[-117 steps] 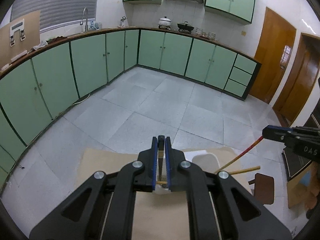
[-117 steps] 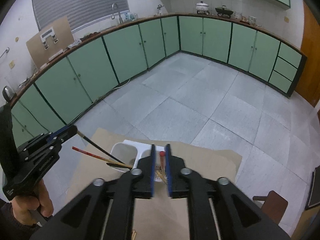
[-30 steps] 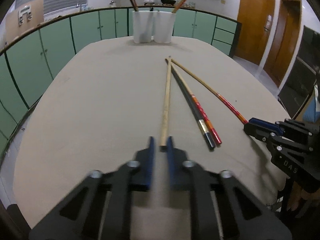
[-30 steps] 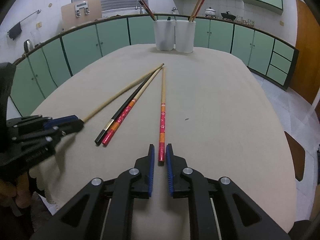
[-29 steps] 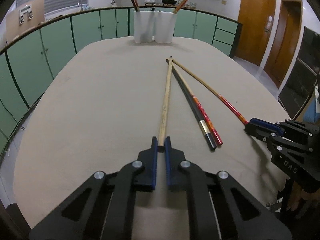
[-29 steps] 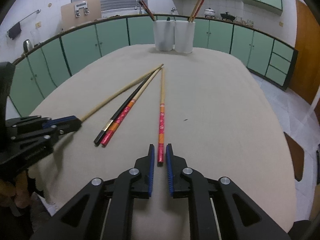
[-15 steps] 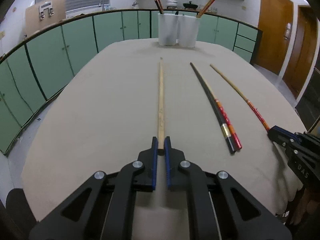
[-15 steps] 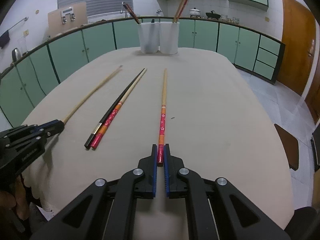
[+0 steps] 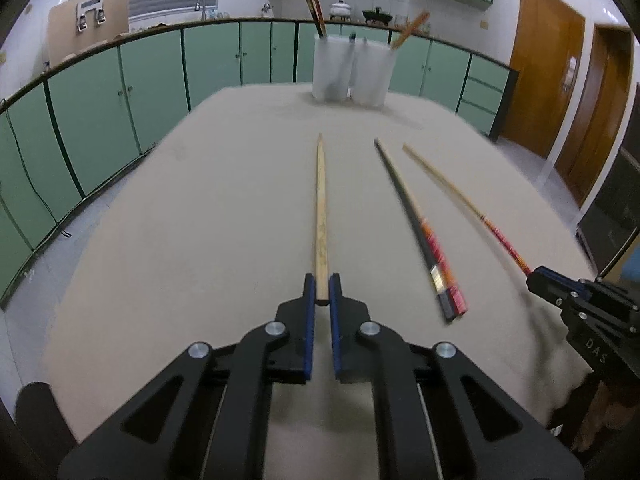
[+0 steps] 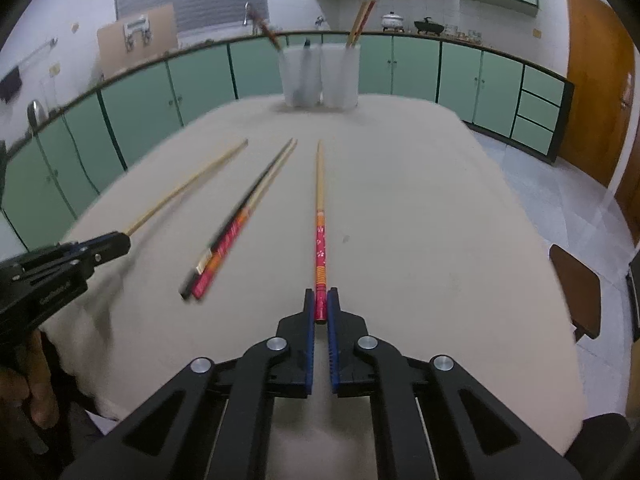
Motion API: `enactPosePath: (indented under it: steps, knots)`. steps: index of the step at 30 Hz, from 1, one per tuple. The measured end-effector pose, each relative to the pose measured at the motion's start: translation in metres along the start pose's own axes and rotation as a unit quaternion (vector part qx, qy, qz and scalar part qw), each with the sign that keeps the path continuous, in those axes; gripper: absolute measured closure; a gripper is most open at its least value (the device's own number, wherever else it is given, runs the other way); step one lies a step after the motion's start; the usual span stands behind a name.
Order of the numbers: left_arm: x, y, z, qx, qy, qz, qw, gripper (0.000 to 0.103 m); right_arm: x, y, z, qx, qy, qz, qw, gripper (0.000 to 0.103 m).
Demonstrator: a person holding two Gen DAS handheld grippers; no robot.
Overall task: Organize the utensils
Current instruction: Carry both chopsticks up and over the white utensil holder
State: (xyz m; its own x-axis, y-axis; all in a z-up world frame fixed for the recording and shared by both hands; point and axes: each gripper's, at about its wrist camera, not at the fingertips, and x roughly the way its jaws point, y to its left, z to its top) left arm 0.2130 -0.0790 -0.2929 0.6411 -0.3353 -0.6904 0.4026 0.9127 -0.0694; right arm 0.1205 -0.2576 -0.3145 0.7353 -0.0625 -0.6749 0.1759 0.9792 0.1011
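Chopsticks on beige oval table, both grippers engaged.

Left wrist view: left gripper (image 9: 321,290) clamped on plain pale wooden chopstick (image 9: 321,216); black and red-handled pair (image 9: 420,232) lies loose beside it (blurred). Right wrist view: right gripper (image 10: 321,304) clamped on red floral-handled wooden chopstick (image 10: 320,236); two white tubular holders (image 10: 320,76) at table's (image 10: 440,220) far edge.

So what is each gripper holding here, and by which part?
The left gripper pinches the plain wooden chopstick at its thick end; the right gripper pinches the red-patterned chopstick at its decorated end.
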Motion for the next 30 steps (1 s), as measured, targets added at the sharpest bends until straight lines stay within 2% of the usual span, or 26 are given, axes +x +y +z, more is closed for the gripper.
enactPosePath:
  steps: [6, 14, 19, 23, 30]
  knots:
    - [-0.044, 0.004, 0.043, -0.009, -0.019, -0.015, 0.9997, 0.097, -0.045, -0.006, 0.053, 0.007, -0.026, 0.013, 1.000, 0.097]
    - [-0.075, 0.015, 0.117, 0.011, -0.036, -0.033, 0.9987, 0.097, -0.086, 0.001, 0.146, -0.056, -0.039, 0.030, 0.997, 0.097]
    - [-0.073, 0.018, 0.151, 0.019, -0.018, -0.054, 0.9982, 0.097, -0.080, 0.000, 0.191, -0.075, -0.015, 0.044, 0.996, 0.097]
    - [-0.064, 0.021, 0.173, 0.020, 0.008, -0.073, 0.9971, 0.097, -0.066, -0.001, 0.210, -0.081, 0.005, 0.046, 0.996, 0.097]
    - [-0.060, 0.023, 0.203, 0.030, 0.021, -0.083, 0.9958, 0.097, -0.059, -0.003, 0.241, -0.084, 0.023, 0.058, 0.995, 0.097]
